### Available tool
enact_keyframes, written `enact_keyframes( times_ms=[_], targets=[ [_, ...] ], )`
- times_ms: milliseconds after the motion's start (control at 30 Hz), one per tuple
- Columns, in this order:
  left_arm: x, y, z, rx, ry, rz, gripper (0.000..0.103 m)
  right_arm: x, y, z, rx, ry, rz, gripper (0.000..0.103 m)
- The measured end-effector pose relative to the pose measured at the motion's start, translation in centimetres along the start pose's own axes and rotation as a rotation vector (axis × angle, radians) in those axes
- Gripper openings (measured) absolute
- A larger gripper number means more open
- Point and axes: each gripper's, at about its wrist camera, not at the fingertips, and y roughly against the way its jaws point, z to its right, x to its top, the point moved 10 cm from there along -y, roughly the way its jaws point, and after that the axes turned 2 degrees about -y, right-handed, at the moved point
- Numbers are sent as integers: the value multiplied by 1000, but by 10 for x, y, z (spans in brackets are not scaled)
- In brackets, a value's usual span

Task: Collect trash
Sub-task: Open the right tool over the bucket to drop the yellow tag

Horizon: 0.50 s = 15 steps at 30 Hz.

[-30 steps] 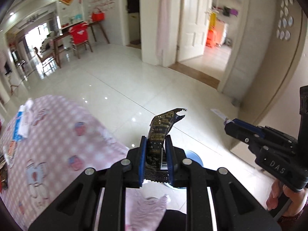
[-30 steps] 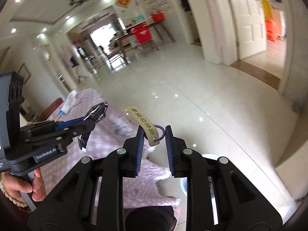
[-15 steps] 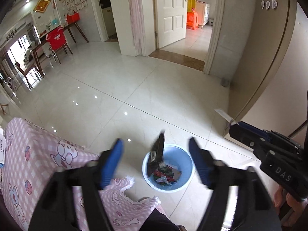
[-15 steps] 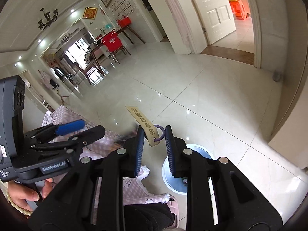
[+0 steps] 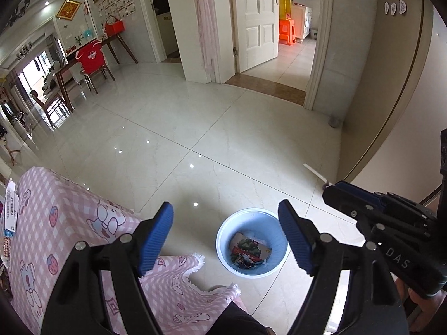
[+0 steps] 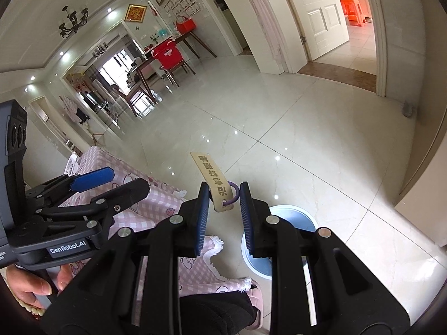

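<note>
A light blue trash bin (image 5: pixel 252 242) stands on the floor below me, with colourful wrappers (image 5: pixel 249 251) inside. My left gripper (image 5: pixel 225 236) is wide open and empty above the bin. My right gripper (image 6: pixel 223 206) is narrowly closed on a tan tag with dark characters (image 6: pixel 213 181) and a purple loop (image 6: pixel 234 194). It hangs above and left of the bin (image 6: pixel 290 217). The right gripper also shows at the right in the left wrist view (image 5: pixel 329 187), the thin tag edge (image 5: pixel 314 172) sticking out. The left gripper shows at the left in the right wrist view (image 6: pixel 117 181).
A table with a pink checked cloth (image 5: pixel 56 240) lies left of the bin, papers (image 5: pixel 9 209) at its far edge. Glossy tile floor (image 5: pixel 209 128) stretches ahead to a dining table with chairs (image 5: pixel 89 58) and an open white door (image 5: pixel 257 22). A beige wall (image 5: pixel 391 106) is right.
My left gripper opened and the dark crumpled wrapper it held dropped into the blue bin. Both views tilted down toward the bin. The right gripper keeps the tag.
</note>
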Motion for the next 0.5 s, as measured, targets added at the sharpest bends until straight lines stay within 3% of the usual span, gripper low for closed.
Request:
enact_keyframes(
  times_ms=[400,433,467,500],
  targets=[
    [-2,11,-27,39,29,13,77,6,-12,0,3,0,5,24],
    [-2,11,-29,43,33,15,77,7,-14,1,-4,-1,6,30],
    [-3,11,-31,46,37,18,78,8,-16,2,-9,-6,5,51],
    [-3,12,-33,47,40,20,78,10,-17,5,-20,-16,10,60]
  ],
)
